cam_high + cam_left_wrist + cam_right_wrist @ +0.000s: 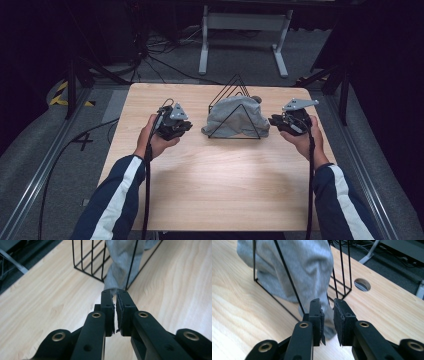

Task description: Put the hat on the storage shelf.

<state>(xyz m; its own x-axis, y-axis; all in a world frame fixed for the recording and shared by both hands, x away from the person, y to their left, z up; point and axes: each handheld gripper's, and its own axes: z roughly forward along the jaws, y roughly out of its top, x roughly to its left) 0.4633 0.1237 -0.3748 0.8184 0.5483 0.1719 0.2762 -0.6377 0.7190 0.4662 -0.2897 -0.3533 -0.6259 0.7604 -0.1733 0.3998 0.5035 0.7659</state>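
On the wooden table (210, 170), toward its far middle, a black wire rack (235, 107) is standing with a grey cloth (232, 120) bunching inside, hiding its far wires. Left gripper (186, 125) is sitting nearly closed, empty; right gripper (272, 120) is gaping narrowly, cloth behind.

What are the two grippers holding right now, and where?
Nothing. The left gripper is nearly shut on air; the right gripper is open just short of the grey cloth in the wire rack.
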